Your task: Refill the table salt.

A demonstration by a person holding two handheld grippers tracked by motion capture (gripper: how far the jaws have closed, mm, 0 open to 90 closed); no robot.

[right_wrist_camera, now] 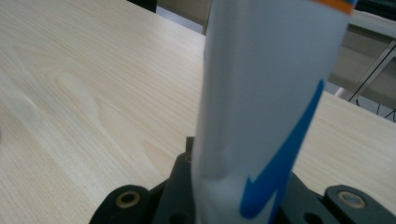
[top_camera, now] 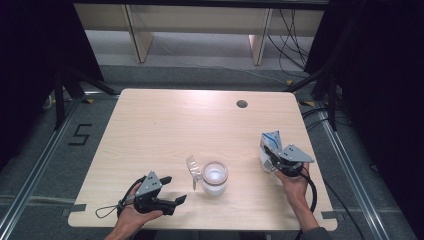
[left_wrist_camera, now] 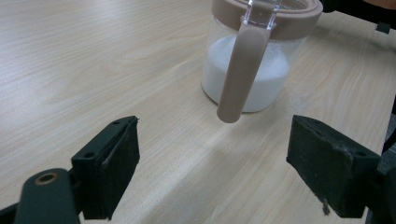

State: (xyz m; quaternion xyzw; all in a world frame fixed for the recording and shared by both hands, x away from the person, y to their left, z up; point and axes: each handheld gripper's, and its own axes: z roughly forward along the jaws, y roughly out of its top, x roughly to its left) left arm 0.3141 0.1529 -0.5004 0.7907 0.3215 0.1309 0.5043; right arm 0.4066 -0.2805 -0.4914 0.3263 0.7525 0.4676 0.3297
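A clear jar (top_camera: 215,178) holding white powder stands near the table's front middle; its tan rim and hinged lid flap (left_wrist_camera: 243,65) show close up in the left gripper view. My left gripper (top_camera: 176,194) rests low at the front left, open, its black pads (left_wrist_camera: 116,158) spread wide short of the jar (left_wrist_camera: 254,60). At the right edge, my right gripper (top_camera: 270,161) is shut on a white and blue pouch (top_camera: 270,144), which stands upright between the jaws. In the right gripper view the pouch (right_wrist_camera: 266,102) rises straight up from the jaws.
The light wooden table (top_camera: 165,125) has a round cable hole (top_camera: 242,104) at the back right. Dark curtains flank both sides, and cables lie on the floor at the right.
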